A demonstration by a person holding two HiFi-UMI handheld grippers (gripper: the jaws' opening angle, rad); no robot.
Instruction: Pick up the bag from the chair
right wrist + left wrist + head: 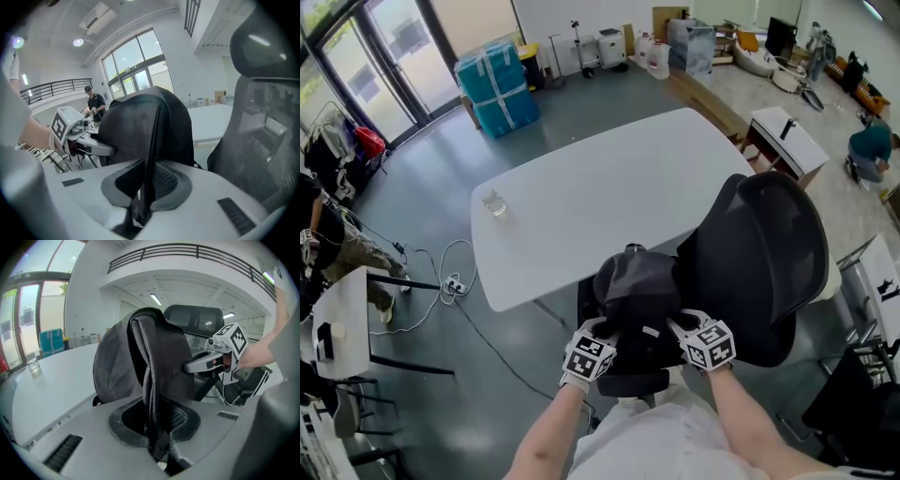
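Note:
A dark grey backpack (636, 286) hangs lifted in front of the black mesh office chair (769, 253). My left gripper (605, 330) is shut on one of its woven shoulder straps (151, 394), which runs down between the jaws. My right gripper (680, 328) is shut on the other strap (151, 159). In the left gripper view the bag's body (122, 362) fills the middle, with the right gripper (194, 365) against its side. In the right gripper view the bag (140, 126) hangs beside the chair back (267, 126), and the left gripper (101, 149) touches its left side.
A white table (600, 202) with a glass cup (495, 202) stands just beyond the bag. A white cable (441, 291) and power strip lie on the grey floor at left. Another desk (342, 319) is at far left. A person (96, 105) stands in the background.

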